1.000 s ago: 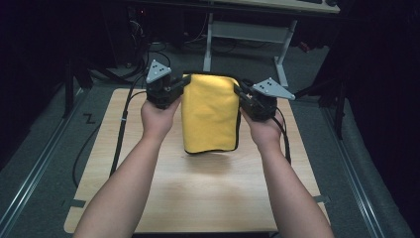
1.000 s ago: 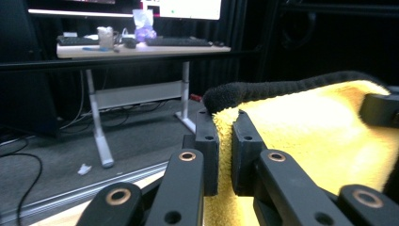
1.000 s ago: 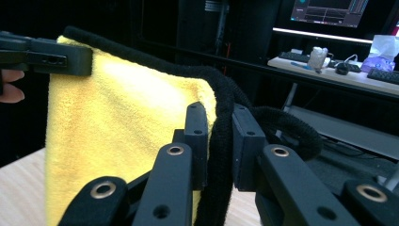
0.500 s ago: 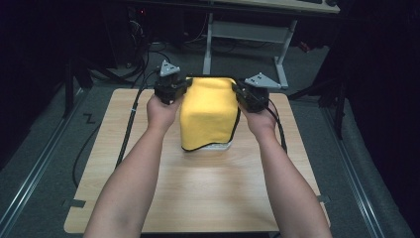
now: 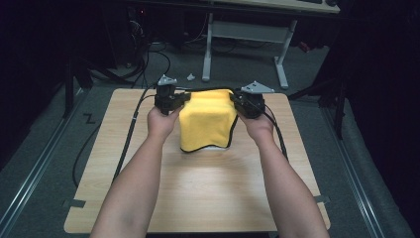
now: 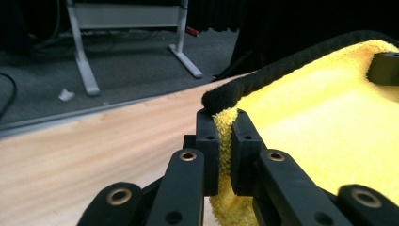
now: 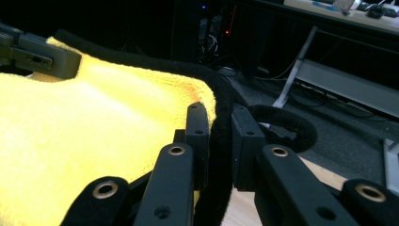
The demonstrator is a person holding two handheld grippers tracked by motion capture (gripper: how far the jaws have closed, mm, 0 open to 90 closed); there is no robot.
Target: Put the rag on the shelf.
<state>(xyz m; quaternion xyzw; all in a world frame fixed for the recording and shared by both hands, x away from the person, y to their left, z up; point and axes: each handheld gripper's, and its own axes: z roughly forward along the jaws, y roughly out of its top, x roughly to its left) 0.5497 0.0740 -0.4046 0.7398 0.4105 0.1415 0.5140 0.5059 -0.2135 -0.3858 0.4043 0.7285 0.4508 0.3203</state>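
Note:
A yellow cloth with a black hem hangs between both grippers over the far half of the wooden table. Its lower edge rests on the tabletop. My left gripper is shut on the cloth's left top corner; in the left gripper view the jaws pinch yellow cloth at the hem, left gripper. My right gripper is shut on the right top corner; in the right gripper view the black hem runs between the jaws of the right gripper. The other gripper's jaw shows at the far corner in each gripper view.
Cables trail from the grippers across the table's left and right sides. Beyond the table's far edge stands a white desk frame on grey floor. The near half of the table is bare wood.
Both hands have moved away from the person and down with the cloth. The cloth's lower edge has come down onto the table, and it hangs shorter than before.

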